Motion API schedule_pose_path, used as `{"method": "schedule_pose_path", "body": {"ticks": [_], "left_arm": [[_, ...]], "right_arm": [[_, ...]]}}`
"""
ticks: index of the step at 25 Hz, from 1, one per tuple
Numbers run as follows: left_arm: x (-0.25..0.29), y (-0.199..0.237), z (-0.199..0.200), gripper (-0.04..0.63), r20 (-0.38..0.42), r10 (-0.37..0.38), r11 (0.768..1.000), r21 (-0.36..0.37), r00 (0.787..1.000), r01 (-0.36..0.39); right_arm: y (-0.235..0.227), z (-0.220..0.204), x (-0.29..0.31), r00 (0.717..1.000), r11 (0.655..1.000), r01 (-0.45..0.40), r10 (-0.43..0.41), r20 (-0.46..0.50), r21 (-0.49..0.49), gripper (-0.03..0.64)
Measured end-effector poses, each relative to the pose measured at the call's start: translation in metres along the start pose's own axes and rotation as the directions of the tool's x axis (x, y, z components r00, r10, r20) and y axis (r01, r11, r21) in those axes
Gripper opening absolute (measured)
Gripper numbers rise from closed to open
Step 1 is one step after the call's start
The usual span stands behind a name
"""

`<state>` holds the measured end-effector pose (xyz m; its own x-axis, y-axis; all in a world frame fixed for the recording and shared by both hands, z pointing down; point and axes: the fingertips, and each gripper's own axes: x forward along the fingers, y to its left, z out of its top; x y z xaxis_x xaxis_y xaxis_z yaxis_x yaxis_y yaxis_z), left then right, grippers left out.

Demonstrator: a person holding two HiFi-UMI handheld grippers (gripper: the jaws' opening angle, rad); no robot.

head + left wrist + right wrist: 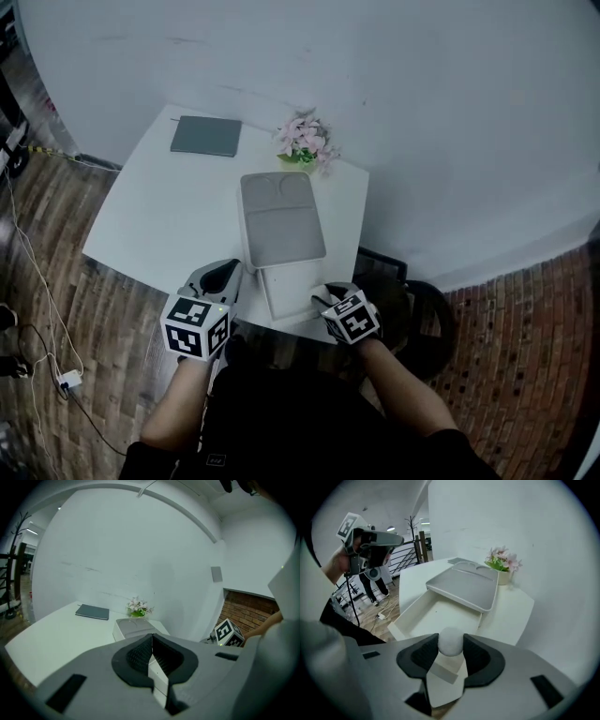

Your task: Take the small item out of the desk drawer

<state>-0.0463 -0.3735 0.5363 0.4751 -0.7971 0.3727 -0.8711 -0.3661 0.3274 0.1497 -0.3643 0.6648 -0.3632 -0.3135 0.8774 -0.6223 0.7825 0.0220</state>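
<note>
Gripping the ball: right gripper clamped on it, just above the open drawer. Left gripper jaws together, empty. Next: lift clear with a steady squeeze, since it's round and may slip.

Left hand-held gripper & right hand-held gripper: light-grey moulded shells w/ rounded edges. Each has a marker cube, left cube & right cube, w/ black-on-white square patterns on every visible face. Up close, the pads are black & ribbed, set in a black surround. A dark rectangular slot sits either side of the grey body; same on the right one. The person wears black clothing w/ a small pale tag.
</note>
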Motion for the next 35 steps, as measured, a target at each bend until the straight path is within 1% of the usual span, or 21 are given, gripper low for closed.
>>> {"method": "schedule_pose_path", "body": {"ticks": [2,4,6,9,14,19,23,25,27,30,32,35], "left_arm": [[0.001,-0.007,0.001,0.011,-0.005,0.021,1.0,0.012,1.0,-0.021],[0.002,-0.017,0.003,0.011,-0.007,0.043,0.999,0.017,0.999,-0.043],[0.005,-0.032,0.005,0.011,-0.006,0.057,0.998,0.016,0.998,-0.057],[0.011,-0.056,0.007,0.011,-0.013,0.054,0.998,0.032,0.998,-0.054],[0.018,-0.081,0.018,0.011,-0.019,0.054,0.996,0.077,0.998,-0.052],[0.025,-0.105,0.032,0.011,-0.005,0.049,0.992,0.115,0.999,-0.048],[0.032,-0.128,0.038,0.011,-0.005,0.027,0.99,0.137,1.0,-0.026],[0.035,-0.14,0.041,0.011,-0.007,0.011,0.988,0.157,1.0,-0.01],[0.036,-0.151,0.045,0.011,-0.009,-0.002,0.983,0.181,1.0,0.004],[0.037,-0.162,0.053,0.011,-0.005,-0.013,0.977,0.211,1.0,0.014],[0.036,-0.166,0.062,0.011,0.014,-0.012,0.976,0.218,1.0,0.009],[0.032,-0.17,0.083,0.011,0.07,-0.008,0.974,0.225,0.998,-0.008]], "right_arm": [[-0.008,0.008,-0.012,0.997,1.0,-0.001,0.001,0.08,0.006,0.16],[-0.015,0.015,-0.025,0.988,0.999,-0.021,0.017,0.151,0.027,0.16],[-0.022,0.02,-0.039,0.976,0.998,-0.048,0.036,0.214,0.051,0.16],[-0.031,0.028,-0.06,0.953,0.994,-0.086,0.061,0.298,0.073,0.16],[-0.038,0.038,-0.086,0.909,0.986,-0.153,0.116,0.4,0.062,0.16],[-0.055,0.04,-0.117,0.864,0.984,-0.163,0.106,0.492,0.075,0.16],[-0.068,0.038,-0.145,0.818,0.981,-0.167,0.083,0.57,0.096,0.156],[-0.074,0.037,-0.161,0.79,0.978,-0.175,0.072,0.61,0.111,0.156],[-0.075,0.037,-0.179,0.756,0.977,-0.187,0.075,0.65,0.106,0.156],[-0.072,0.041,-0.206,0.702,0.978,-0.196,0.093,0.706,0.066,0.156],[-0.073,0.044,-0.22,0.671,0.98,-0.192,0.085,0.737,0.062,0.156],[-0.076,0.05,-0.239,0.626,0.982,-0.178,0.065,0.777,0.061,0.156]]}}
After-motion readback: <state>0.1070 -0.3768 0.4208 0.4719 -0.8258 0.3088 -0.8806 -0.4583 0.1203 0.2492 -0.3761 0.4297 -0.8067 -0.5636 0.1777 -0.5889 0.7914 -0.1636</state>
